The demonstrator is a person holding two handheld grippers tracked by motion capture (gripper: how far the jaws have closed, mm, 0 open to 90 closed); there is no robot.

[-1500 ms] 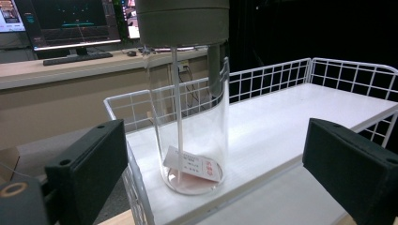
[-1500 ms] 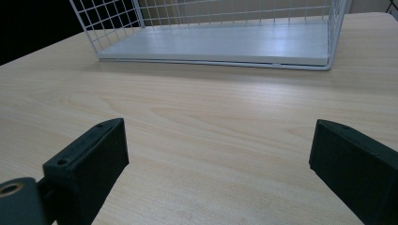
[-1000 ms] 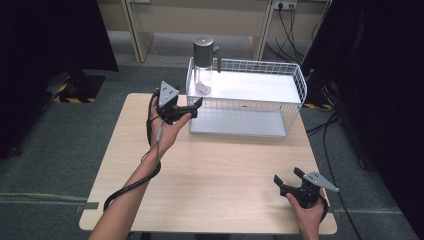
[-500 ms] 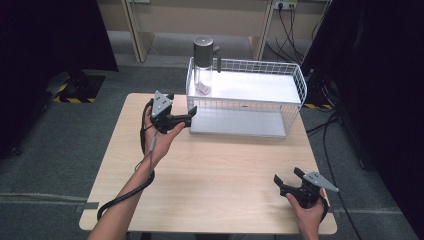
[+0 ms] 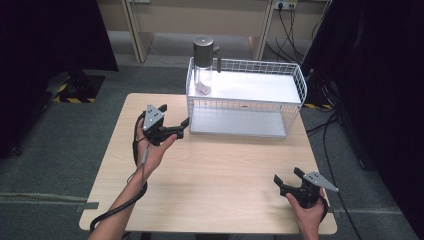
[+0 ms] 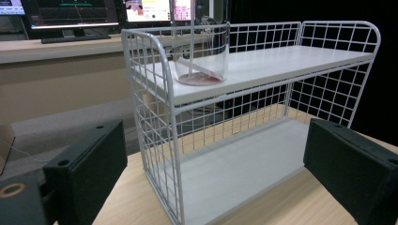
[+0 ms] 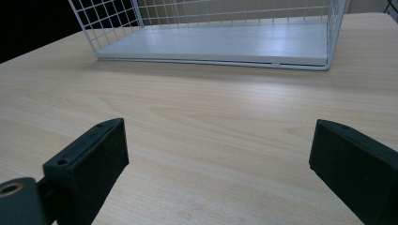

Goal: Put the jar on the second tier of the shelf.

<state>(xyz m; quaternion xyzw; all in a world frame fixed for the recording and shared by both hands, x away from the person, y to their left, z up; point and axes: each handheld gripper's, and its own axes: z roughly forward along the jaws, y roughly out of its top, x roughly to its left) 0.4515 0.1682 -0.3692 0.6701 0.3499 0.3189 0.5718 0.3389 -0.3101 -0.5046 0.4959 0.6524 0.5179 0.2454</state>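
behind the rack's point(image 6: 155, 117) mesh, a blurry jar point(image 6: 202, 56); both grippers' fingers spread, empty.

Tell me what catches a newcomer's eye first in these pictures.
The white wire shelf rack stands at the far edge of the wooden table. On the left end of its upper shelf stands a clear cup with a dark lid. The left gripper, jaws open, points at the rack's left end; the right gripper rests open near the table's front right corner.
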